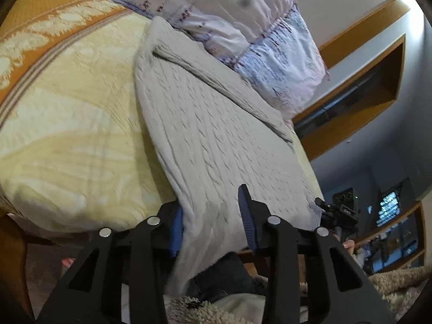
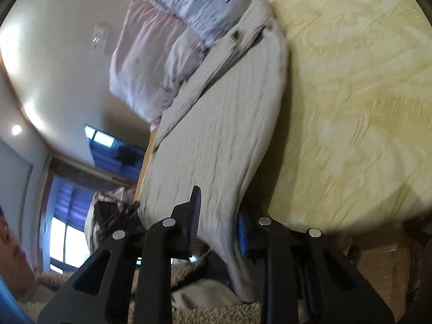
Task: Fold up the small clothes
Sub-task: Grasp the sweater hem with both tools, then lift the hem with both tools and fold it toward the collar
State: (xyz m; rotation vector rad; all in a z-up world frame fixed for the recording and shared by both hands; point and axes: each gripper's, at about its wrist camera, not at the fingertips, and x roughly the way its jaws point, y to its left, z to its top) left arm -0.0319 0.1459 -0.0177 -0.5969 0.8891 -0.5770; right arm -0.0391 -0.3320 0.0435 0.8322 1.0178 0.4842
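Two grippers are at the near hem of one grey knitted garment (image 1: 216, 124), which lies stretched over the yellow bedspread (image 1: 70, 124), its far end running toward 12 o'clock against a pale printed pillow (image 1: 243, 13).

Left gripper (image 1: 213, 221): fingers partly spread, the cloth's corner passing between the blue pads (image 1: 247, 216). The pad at 9 o'clock looks to touch the fabric edge; the pad at 3 o'clock lies on the cloth's face. Whether they truly pinch cannot be told.

Right gripper (image 2: 218, 224): fingers likewise partly spread, the opposite hem corner hanging between them (the pad at 3 o'clock is mostly hidden behind the cloth). A firm grip cannot be confirmed here either; the picture is blurred.

Judgement: the step in hand is seizing both near corners, ahead of the first fold. No fold across the length is visible; one sleeve or edge (image 1: 216, 81) appears already laid over toward 1 o'clock.

Next move calls for both pairs of fingers to close fully on the cloth, then a level, matched lift toward 12 o'clock, keeping the hem taut so it lands square.
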